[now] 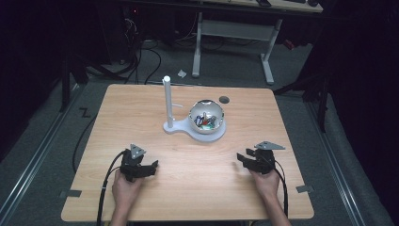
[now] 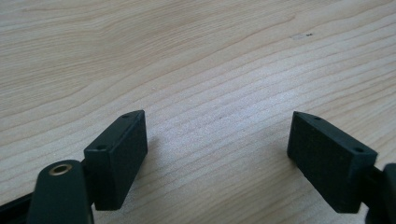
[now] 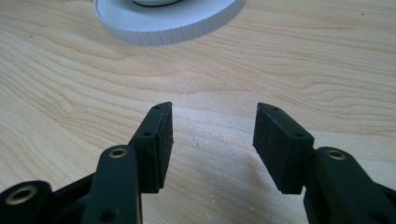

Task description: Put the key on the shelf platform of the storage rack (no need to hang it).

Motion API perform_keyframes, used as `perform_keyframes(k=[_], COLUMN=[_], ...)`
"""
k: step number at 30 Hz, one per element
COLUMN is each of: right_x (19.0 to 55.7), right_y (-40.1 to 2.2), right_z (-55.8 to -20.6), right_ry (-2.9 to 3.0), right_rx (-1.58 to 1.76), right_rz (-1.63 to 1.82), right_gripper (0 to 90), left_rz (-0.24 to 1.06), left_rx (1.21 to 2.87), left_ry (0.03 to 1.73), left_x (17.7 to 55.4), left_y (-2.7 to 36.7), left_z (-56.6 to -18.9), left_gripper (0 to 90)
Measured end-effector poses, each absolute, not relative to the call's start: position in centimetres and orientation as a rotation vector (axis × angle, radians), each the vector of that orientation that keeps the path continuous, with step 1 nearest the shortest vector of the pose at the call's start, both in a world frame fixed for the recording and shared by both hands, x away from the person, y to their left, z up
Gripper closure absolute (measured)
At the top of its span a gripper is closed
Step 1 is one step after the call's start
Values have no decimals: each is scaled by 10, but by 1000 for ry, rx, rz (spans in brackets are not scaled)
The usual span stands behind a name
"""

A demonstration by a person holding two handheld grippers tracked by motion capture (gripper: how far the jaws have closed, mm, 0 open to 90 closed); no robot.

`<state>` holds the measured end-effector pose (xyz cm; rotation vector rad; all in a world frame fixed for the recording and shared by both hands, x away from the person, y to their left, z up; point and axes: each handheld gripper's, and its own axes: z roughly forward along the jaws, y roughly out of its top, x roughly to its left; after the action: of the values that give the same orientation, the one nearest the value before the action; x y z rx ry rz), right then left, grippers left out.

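A person sits at the near edge of a wooden table [image 1: 141, 103], a tool in each hand. The left tool [image 1: 146, 168] rests low over the near left part of the table, its jaws wide apart with only bare wood between them; in the left gripper view the two black pads [image 2: 119, 156] stand far from each other just above the grain. The right tool [image 1: 242, 159] sits over the near right part, its jaws also apart and holding nothing; the right gripper view shows its pads [image 3: 156, 142] close above the wood, aimed toward the white base [image 3: 173, 21] ahead.

That base [image 1: 188, 128] lies near the middle of the table, well apart from both tools. A shiny ball [image 1: 206, 116] sits on its round end, with small coloured bits showing in its surface; I cannot tell whether they are inside or reflected. A white post [image 1: 167, 99] rises upright from the base's other end, just left of the ball. A small dark disc [image 1: 224, 99] lies behind the ball.
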<state>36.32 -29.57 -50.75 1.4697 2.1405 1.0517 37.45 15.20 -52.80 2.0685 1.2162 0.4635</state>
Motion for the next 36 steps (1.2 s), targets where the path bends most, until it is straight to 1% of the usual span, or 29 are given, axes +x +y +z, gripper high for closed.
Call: perform_keyframes(k=[12,22,24,36], right_x=[367,367,367,367], right_y=[-296,-293,-290,-290], right_z=[-519,-519,-519,-519], right_ry=[2148,2133,2137,2132], right_rx=[1477,1448,1421,1431], right_rz=[969,897,865,862], right_gripper=[474,459,443,423], left_rz=[464,464,464,462], left_rx=[2068,2068,2068,2069], left_ry=[1217,1217,1217,1217], left_x=[374,374,374,374], left_y=[152,152,152,152], left_z=[-528,-528,-528,-528], left_gripper=[206,206,206,205])
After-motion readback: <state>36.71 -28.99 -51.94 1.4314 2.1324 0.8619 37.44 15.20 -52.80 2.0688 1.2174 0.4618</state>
